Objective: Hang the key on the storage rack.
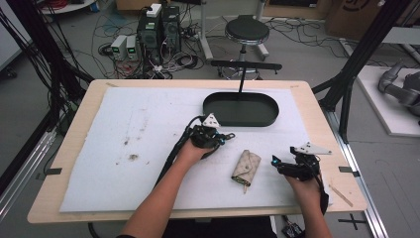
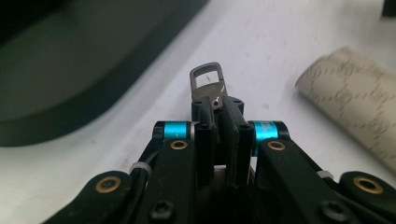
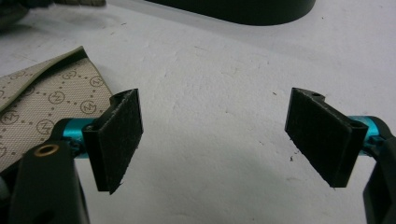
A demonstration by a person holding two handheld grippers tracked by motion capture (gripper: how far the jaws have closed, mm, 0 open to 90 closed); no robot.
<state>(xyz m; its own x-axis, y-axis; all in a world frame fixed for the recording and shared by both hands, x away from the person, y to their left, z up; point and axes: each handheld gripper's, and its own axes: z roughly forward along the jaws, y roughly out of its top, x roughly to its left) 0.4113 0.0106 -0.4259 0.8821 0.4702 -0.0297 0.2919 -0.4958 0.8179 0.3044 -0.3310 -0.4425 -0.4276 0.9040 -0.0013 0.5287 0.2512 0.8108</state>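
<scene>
Likely soft, light key pouch [image 1: 246, 167] mid-table, best pinched at an edge; left gripper [image 1: 227, 136] clamps metal clip [image 2: 208, 82], right gripper [image 1: 274, 161] gapes empty

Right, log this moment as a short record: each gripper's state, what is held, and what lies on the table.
left gripper: shut on a small metal clasp, above the white mat
right gripper: open, nothing between its jaws, low over the mat
key pouch: beige, monogram print, lying on the mat between the two grippers
tray: dark oval, at the mat's far side, nothing visible in it
</scene>
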